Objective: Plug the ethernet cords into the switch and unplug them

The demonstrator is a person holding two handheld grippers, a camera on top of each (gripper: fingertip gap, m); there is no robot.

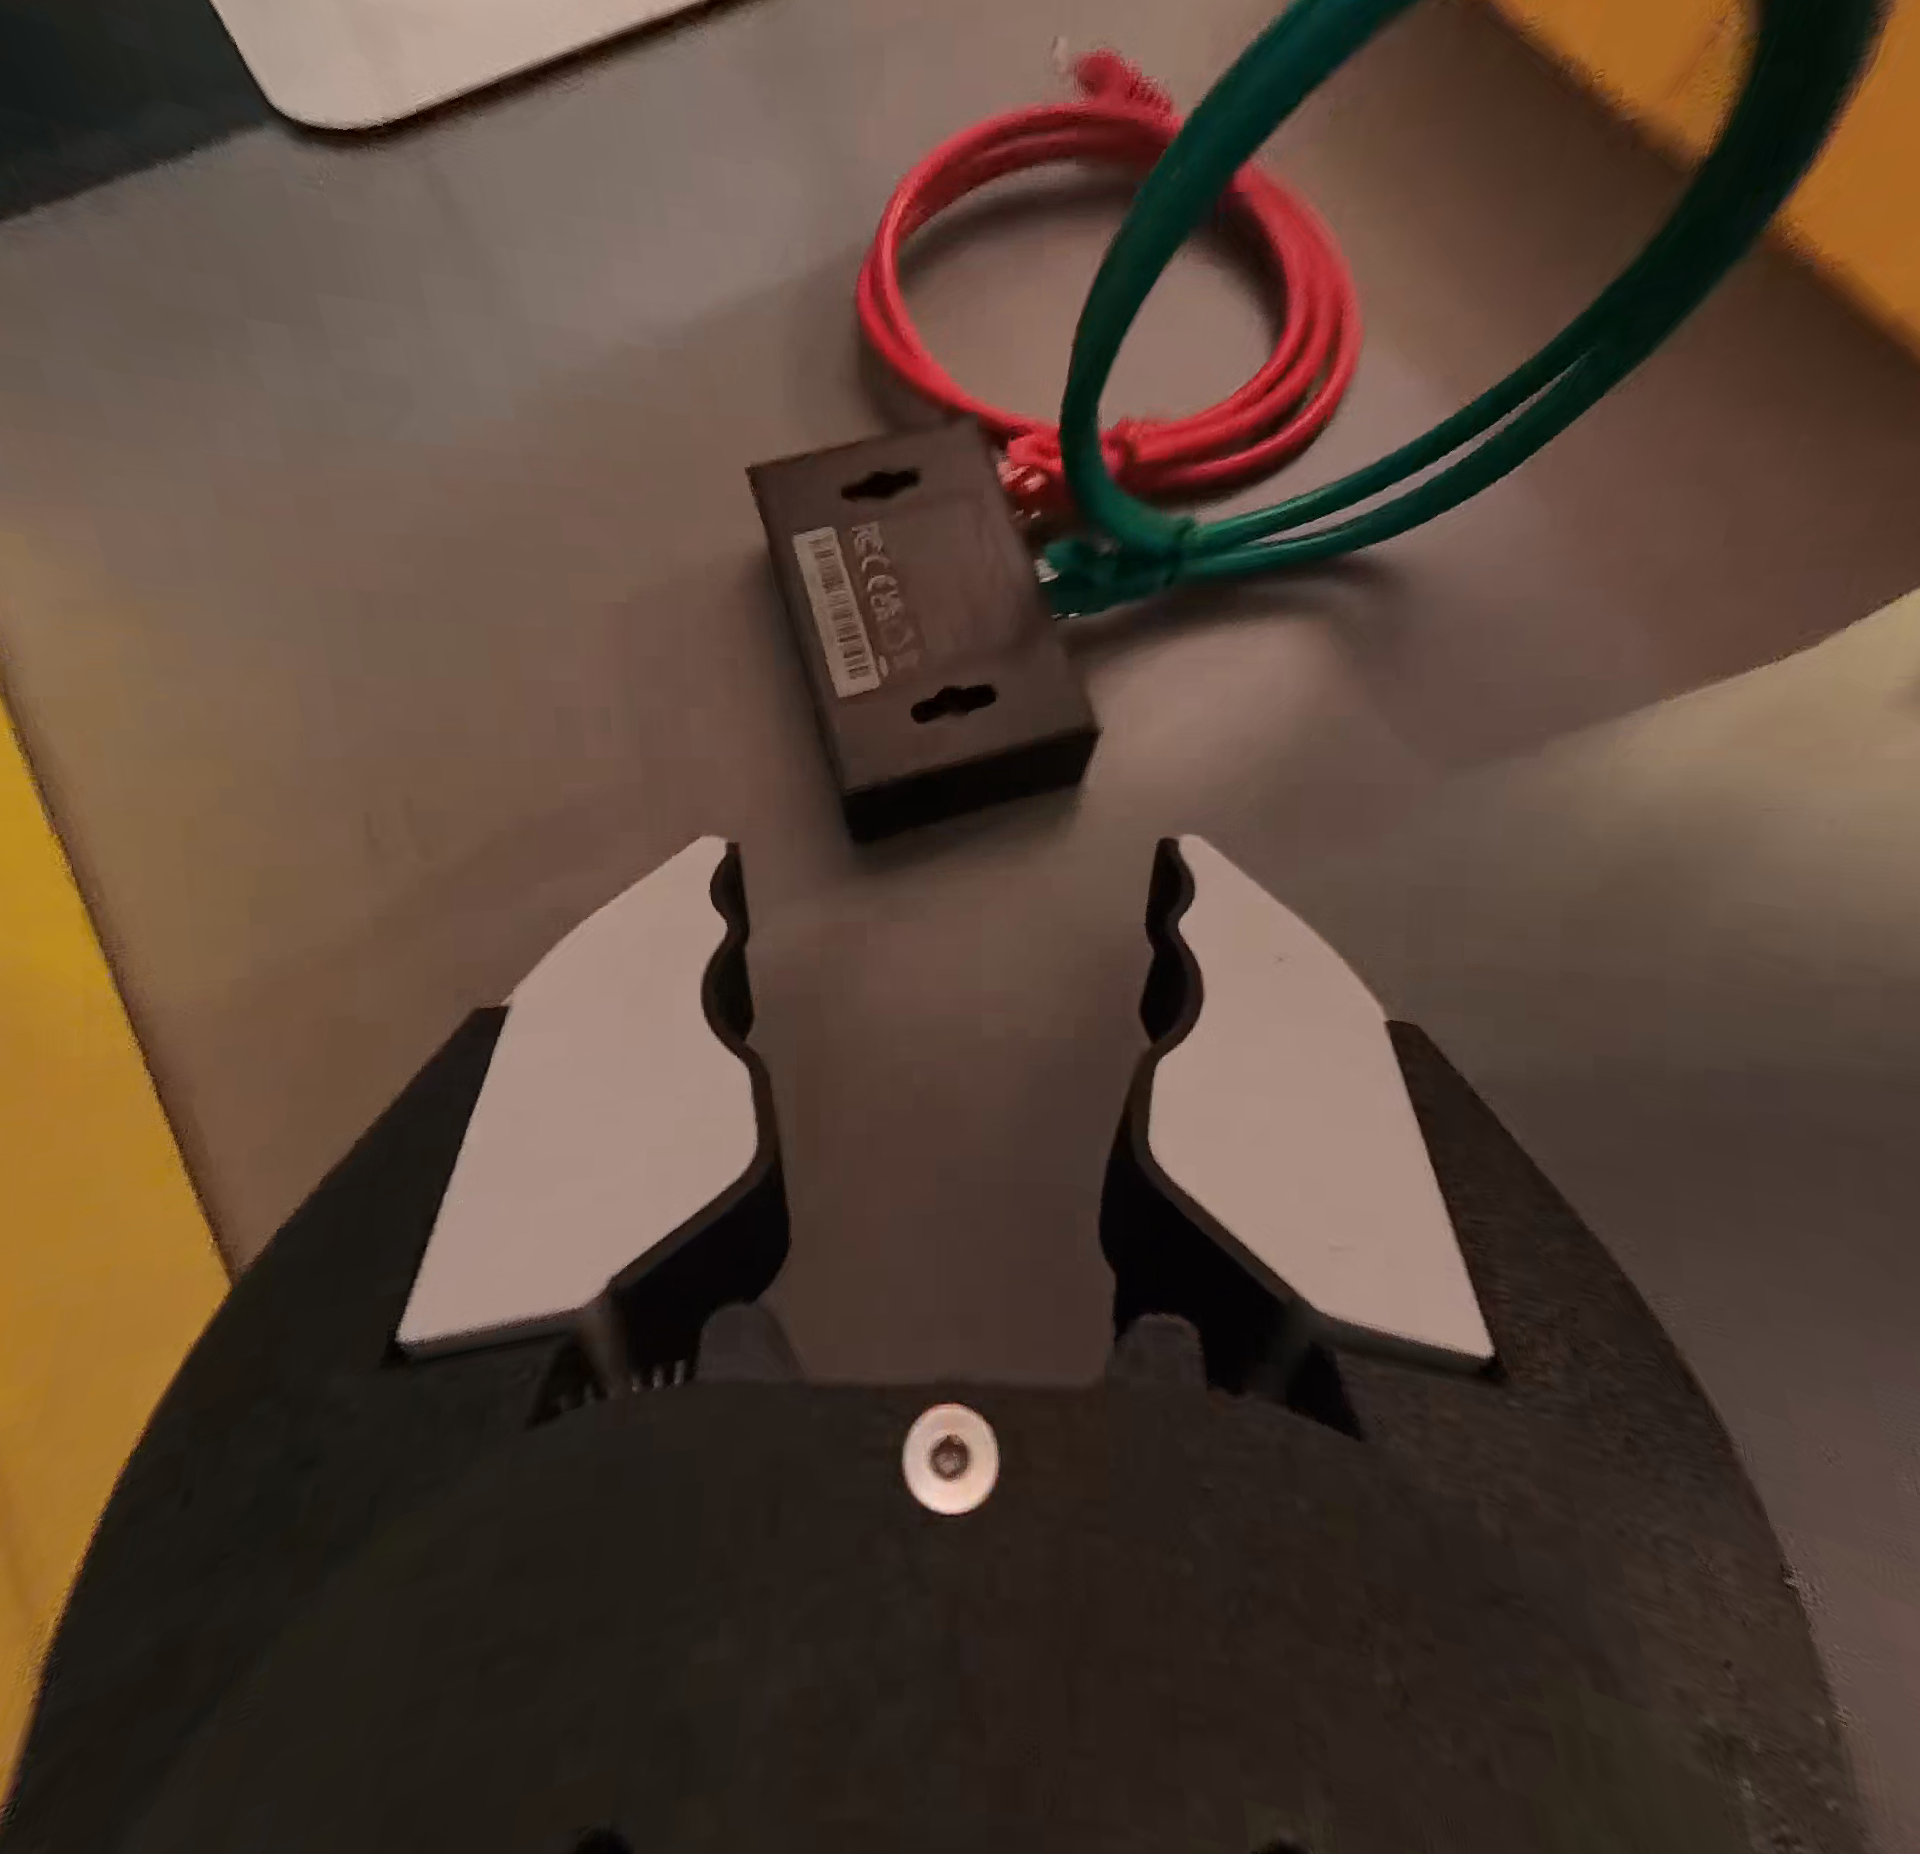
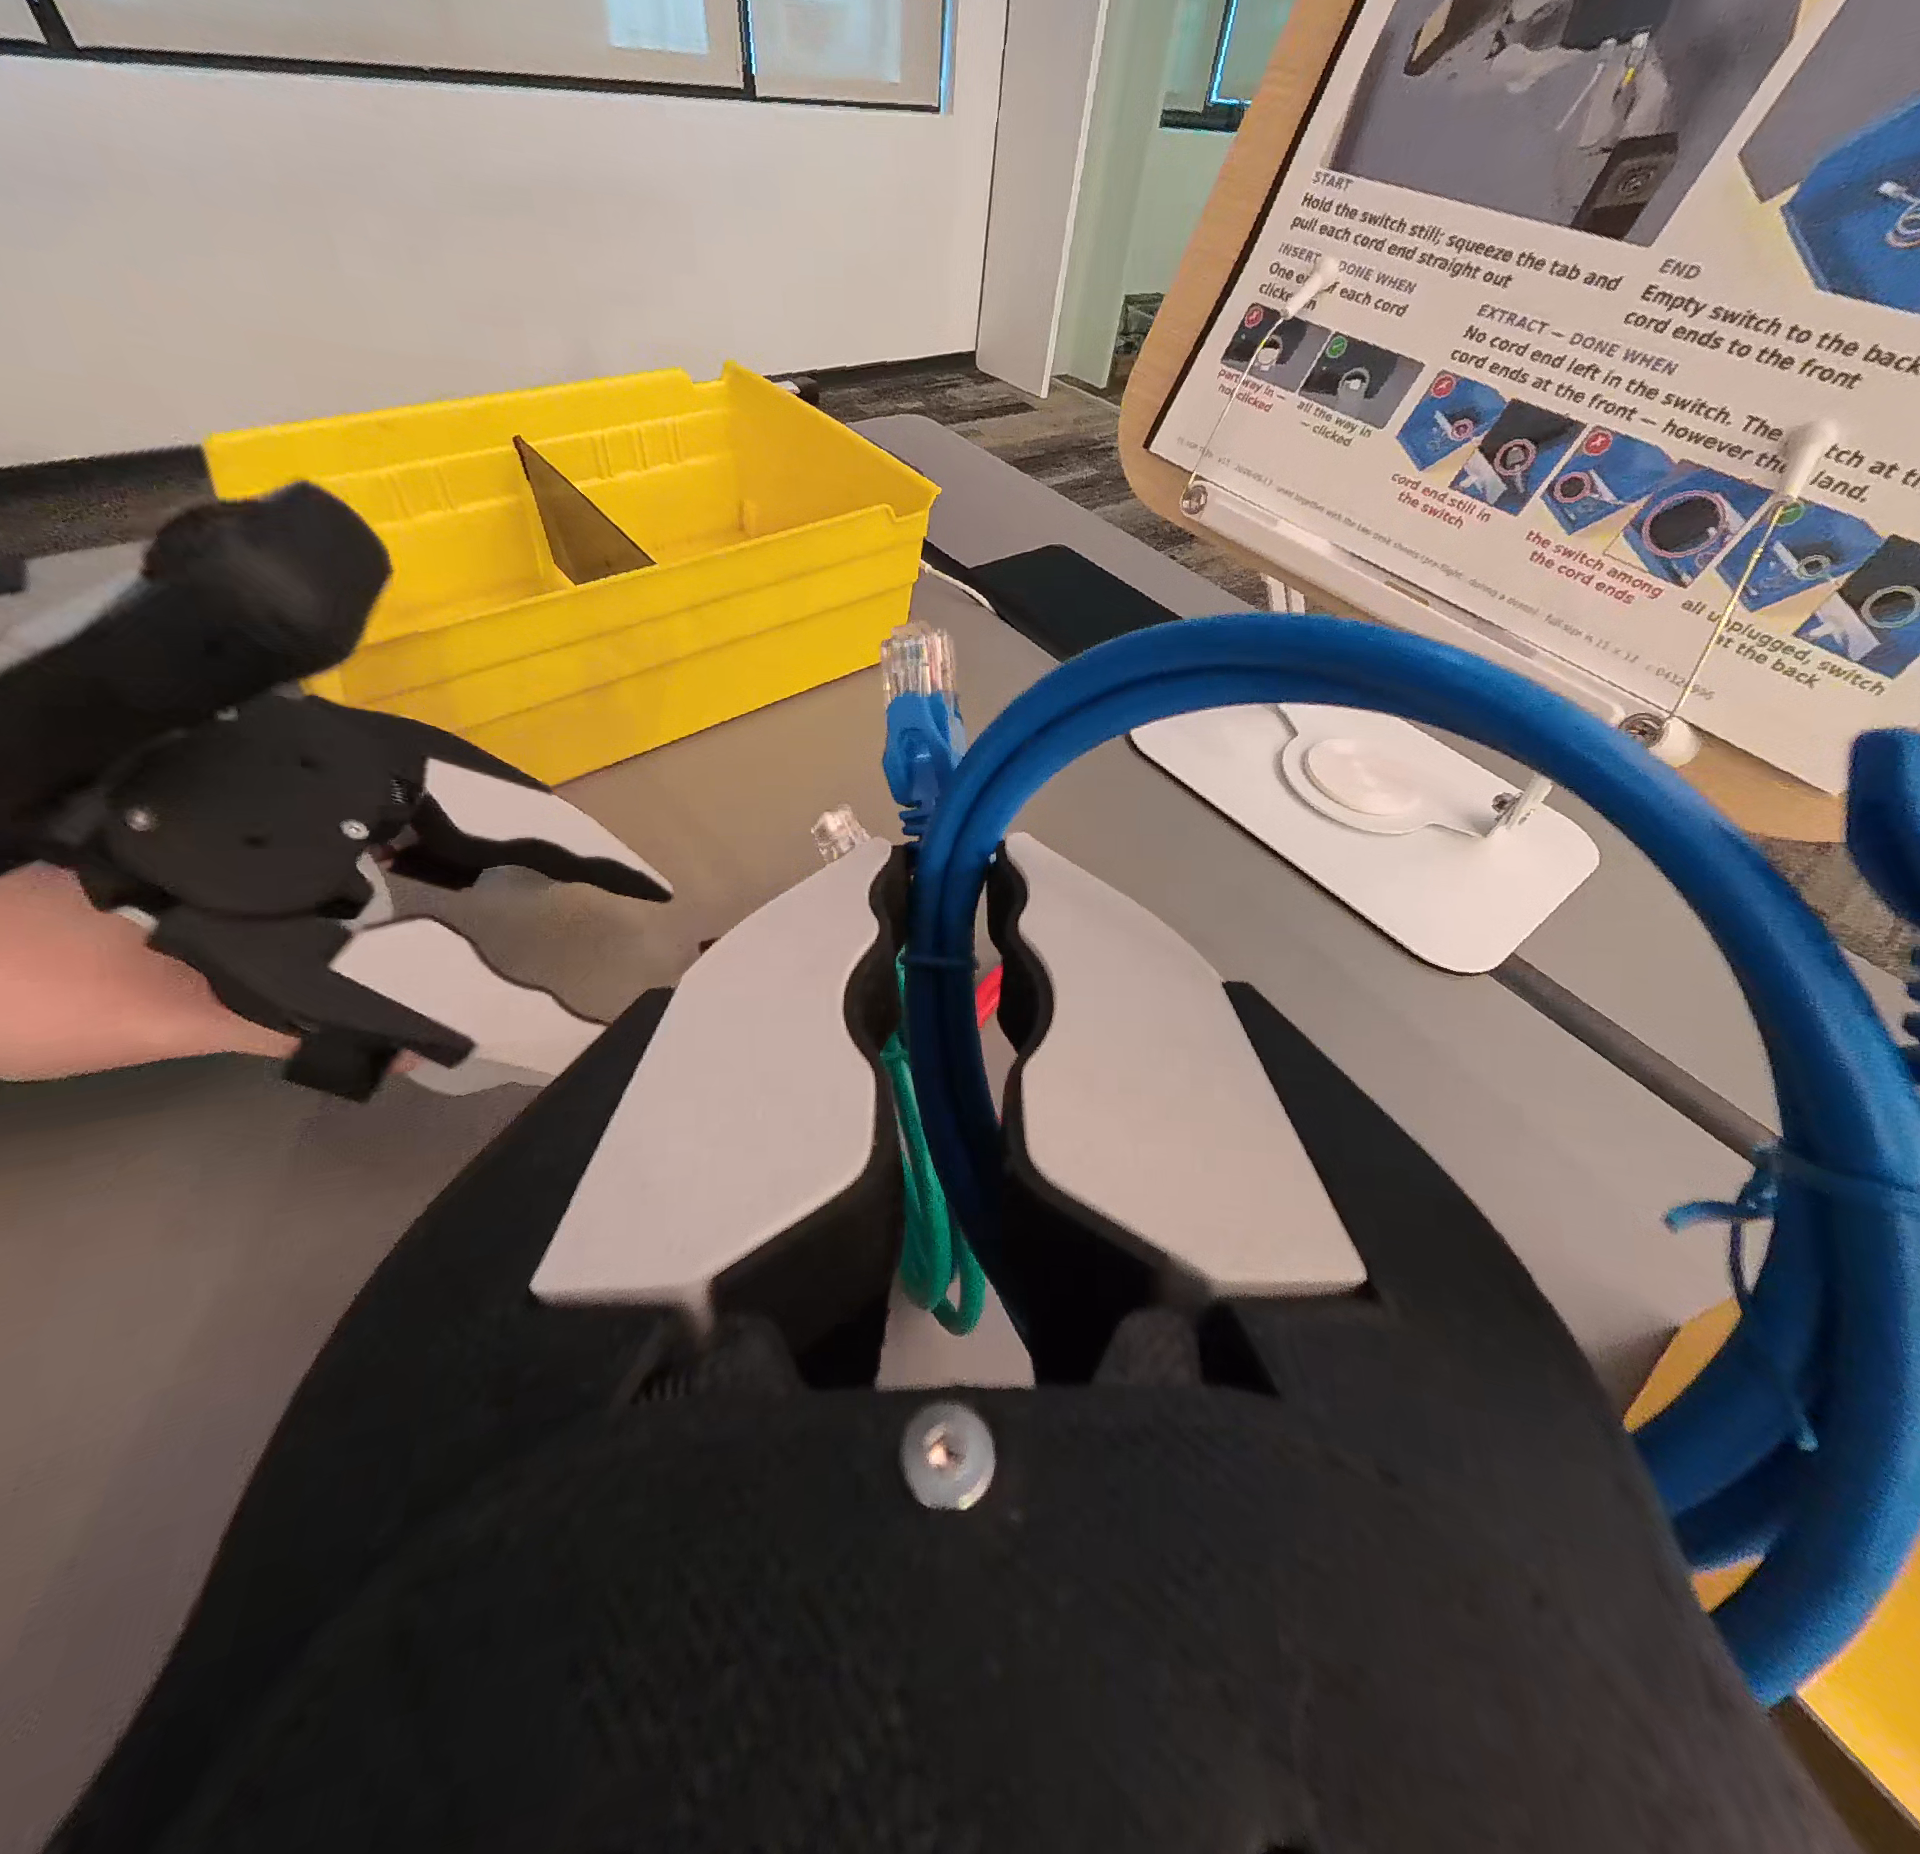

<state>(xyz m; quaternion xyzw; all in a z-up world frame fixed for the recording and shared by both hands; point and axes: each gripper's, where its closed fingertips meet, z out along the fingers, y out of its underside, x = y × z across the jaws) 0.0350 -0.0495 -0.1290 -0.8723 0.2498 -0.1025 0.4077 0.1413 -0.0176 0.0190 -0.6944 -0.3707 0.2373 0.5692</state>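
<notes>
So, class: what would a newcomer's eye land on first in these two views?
Probably the coiled bright blue ethernet cord, clamped in the right gripper and lifted above the grey table. Next, the small black rectangular switch lying ahead of the open left gripper, red coiled cord and green cord at its far side.

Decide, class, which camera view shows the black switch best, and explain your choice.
The left wrist view: the switch lies whole on the grey table, underside up, just beyond the open left gripper, with red and green cord ends at its far side. The right wrist view does not show it.
</notes>
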